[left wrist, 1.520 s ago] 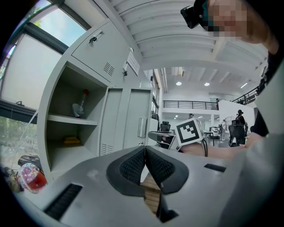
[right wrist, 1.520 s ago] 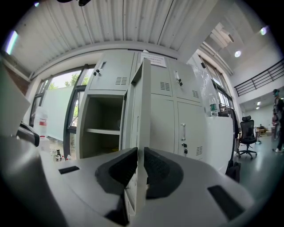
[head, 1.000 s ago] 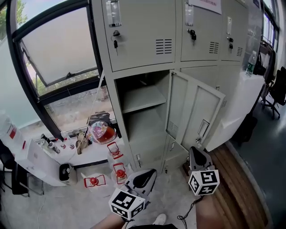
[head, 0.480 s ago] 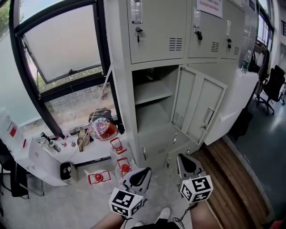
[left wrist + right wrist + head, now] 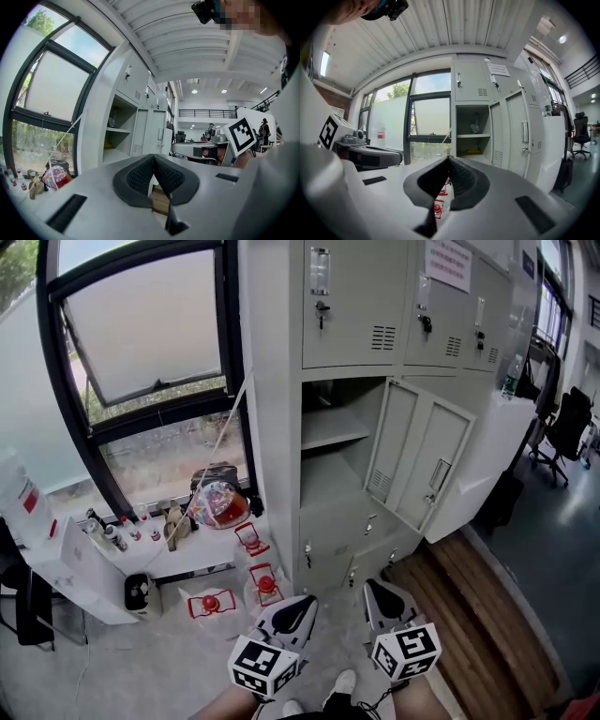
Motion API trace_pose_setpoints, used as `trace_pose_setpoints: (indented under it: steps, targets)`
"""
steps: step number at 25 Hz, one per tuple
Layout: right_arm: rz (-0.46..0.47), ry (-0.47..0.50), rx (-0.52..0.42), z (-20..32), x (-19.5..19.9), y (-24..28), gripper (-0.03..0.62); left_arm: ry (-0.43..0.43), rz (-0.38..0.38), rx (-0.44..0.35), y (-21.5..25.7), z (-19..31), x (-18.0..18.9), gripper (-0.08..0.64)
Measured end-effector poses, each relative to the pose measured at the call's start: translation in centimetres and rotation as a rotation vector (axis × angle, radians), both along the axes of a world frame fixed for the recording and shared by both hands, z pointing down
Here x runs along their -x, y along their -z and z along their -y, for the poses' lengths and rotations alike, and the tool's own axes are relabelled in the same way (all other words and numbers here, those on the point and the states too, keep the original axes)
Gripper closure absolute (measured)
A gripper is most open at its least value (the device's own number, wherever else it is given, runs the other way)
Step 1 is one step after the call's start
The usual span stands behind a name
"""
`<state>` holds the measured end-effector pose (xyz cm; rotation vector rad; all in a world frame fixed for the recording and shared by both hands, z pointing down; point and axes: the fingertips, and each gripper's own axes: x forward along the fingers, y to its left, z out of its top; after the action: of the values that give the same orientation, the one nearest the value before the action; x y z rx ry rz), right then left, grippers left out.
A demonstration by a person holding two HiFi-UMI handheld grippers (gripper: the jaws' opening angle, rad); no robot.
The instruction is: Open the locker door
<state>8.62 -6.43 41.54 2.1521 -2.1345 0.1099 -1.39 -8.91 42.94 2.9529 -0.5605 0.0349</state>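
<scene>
The door (image 5: 417, 465) stands open, so the task looks done; left tool (image 5: 302, 606) and right tool (image 5: 375, 589) hang pinched together, empty.

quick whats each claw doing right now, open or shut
left claw: closed, holding nothing
right claw: closed, holding nothing
</scene>
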Motion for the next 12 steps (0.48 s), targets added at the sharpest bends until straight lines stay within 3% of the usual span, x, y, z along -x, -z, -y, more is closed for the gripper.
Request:
trace_pose_setpoints:
  steps: [12]
  targets:
    - [0.015, -0.004, 0.01, -2.5, 3.2, -1.2, 0.538, -0.03, -0.002, 0.004, -0.7, -2.0, 2.2, 0.543]
